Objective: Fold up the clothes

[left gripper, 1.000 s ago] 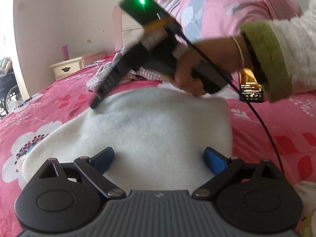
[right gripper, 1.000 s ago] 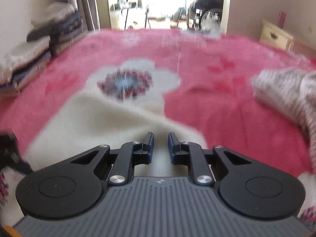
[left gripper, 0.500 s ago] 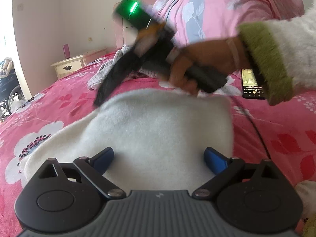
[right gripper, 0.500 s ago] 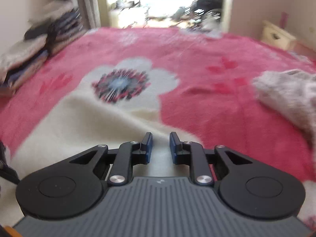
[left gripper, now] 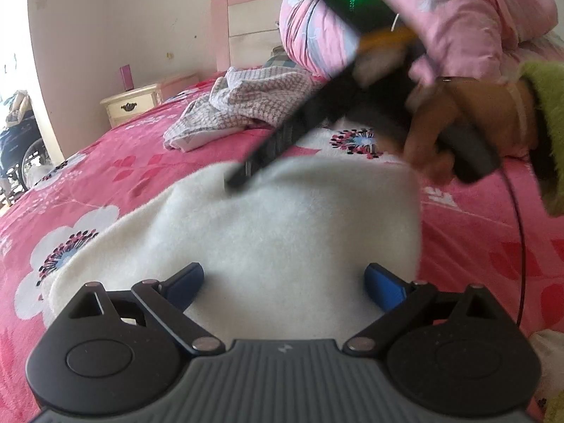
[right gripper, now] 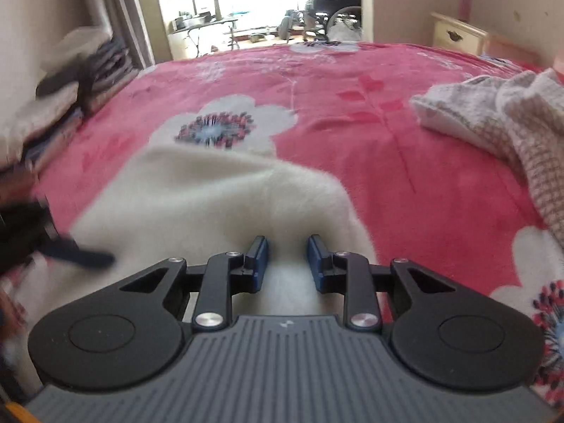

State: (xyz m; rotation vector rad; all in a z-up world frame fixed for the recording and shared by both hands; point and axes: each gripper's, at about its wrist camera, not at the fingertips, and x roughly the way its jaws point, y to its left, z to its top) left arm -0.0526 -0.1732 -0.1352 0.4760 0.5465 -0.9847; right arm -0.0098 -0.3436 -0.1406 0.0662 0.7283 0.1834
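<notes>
A fluffy white garment (left gripper: 282, 225) lies folded on the pink flowered bed; it also shows in the right wrist view (right gripper: 211, 197). My left gripper (left gripper: 283, 278) is open wide, its blue pads low over the garment's near edge. My right gripper (right gripper: 287, 259) has its jaws a narrow gap apart, low over the garment's far side, with white fabric showing between them. In the left wrist view the right gripper (left gripper: 239, 179) comes down with its tip on the garment's far edge.
A crumpled checked garment (left gripper: 246, 105) lies further up the bed and shows in the right wrist view (right gripper: 504, 120). Folded clothes (right gripper: 60, 102) are stacked at the bed's left side. A pink duvet (left gripper: 423, 17) and a nightstand (left gripper: 134, 105) stand near the headboard.
My right gripper's jaws have parted from nearly closed to a narrow gap, and it has shifted over the white garment. The left gripper stays open in place.
</notes>
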